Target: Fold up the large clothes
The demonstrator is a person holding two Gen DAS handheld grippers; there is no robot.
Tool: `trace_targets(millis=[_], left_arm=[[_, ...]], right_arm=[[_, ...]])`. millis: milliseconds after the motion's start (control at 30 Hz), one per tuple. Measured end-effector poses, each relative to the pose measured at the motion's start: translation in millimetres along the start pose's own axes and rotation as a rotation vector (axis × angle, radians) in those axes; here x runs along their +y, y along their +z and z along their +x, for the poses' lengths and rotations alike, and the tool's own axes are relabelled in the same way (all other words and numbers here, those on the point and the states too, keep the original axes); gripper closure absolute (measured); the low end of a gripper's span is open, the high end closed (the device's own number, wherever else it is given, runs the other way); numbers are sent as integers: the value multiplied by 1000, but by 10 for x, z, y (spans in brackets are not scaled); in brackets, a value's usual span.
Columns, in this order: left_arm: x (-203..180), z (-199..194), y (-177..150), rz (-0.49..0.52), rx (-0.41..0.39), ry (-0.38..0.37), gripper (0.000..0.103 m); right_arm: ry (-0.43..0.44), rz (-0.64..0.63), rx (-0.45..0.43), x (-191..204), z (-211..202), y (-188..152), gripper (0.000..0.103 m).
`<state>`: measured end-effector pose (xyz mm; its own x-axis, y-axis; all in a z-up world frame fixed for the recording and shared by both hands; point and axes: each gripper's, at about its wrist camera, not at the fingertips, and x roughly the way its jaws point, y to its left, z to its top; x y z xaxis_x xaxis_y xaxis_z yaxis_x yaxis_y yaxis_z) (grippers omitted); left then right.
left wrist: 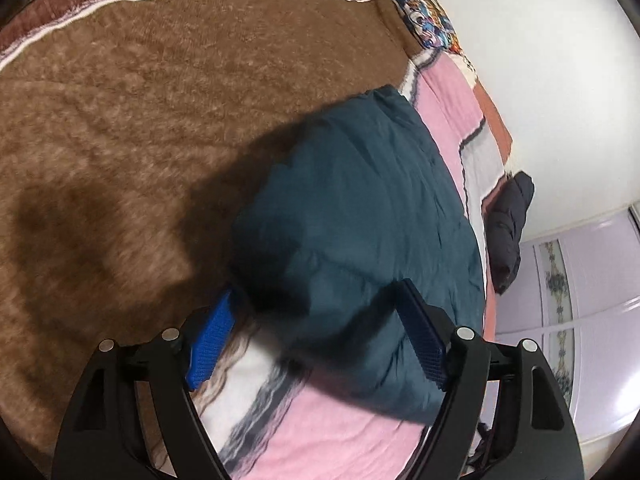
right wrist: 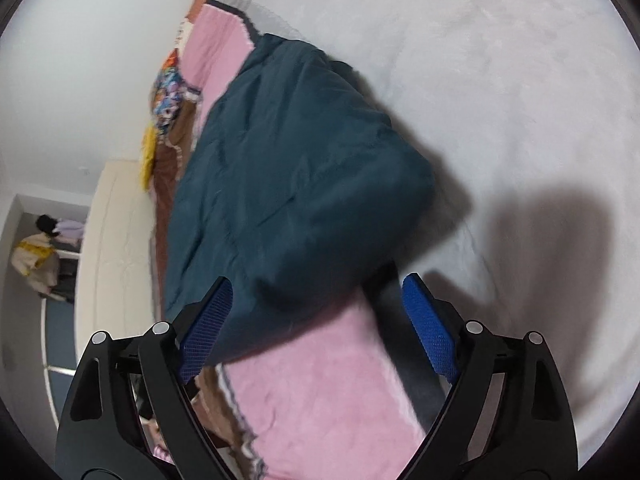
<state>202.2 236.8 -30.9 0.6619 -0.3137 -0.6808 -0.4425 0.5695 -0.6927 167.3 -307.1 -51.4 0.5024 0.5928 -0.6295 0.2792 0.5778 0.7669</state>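
Teal and puffy, the folded jacket (left wrist: 360,208) lying on the pink blanket (left wrist: 340,436) looks soft, light and slippery, best pinched at its near corners, where both the left gripper (left wrist: 316,340) and right gripper (right wrist: 316,328) gape wide, holding nothing.

garment (left wrist: 360,208): dark teal | blanket (left wrist: 120,120): brown | pads (right wrist: 432,328): blue

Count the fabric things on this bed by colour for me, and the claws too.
Teal folded garment: 1
Brown fuzzy blanket: 1
Pink patchwork blanket: 1
Dark jacket at the bed edge: 1
Claws, both open: 2 (left claw, right claw)
Total: 6
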Motion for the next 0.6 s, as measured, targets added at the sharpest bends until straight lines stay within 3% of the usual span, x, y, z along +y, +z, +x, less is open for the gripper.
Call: trace_targets(millis=[133,167,267,300,333,467,600], left_arm=[[7,132,75,-30,-20,-2,27],[1,150,81,-36,-34,-9,27],[-54,177,91,-25,-45,-3,49],[-94,166,91,-8,-46,-3,63],[-134,153,88,1,-46,-6,70],[-336,-3,-4,29,-54,-2,77],[-435,-181,-226,57,-47,-19,78]], right_arm=[[-40,40,-20,-54,201,127,17],[-33,41,-27,-49,227,154,25],[-41,-1,-36,37,245,214,49],[-42,-13,-39,56,228,220,53],[-46,-36,-46,87,197,231,60],[-46,-108,-82,178,4,241,74],[-49,-158,-128,232,-277,202,76]])
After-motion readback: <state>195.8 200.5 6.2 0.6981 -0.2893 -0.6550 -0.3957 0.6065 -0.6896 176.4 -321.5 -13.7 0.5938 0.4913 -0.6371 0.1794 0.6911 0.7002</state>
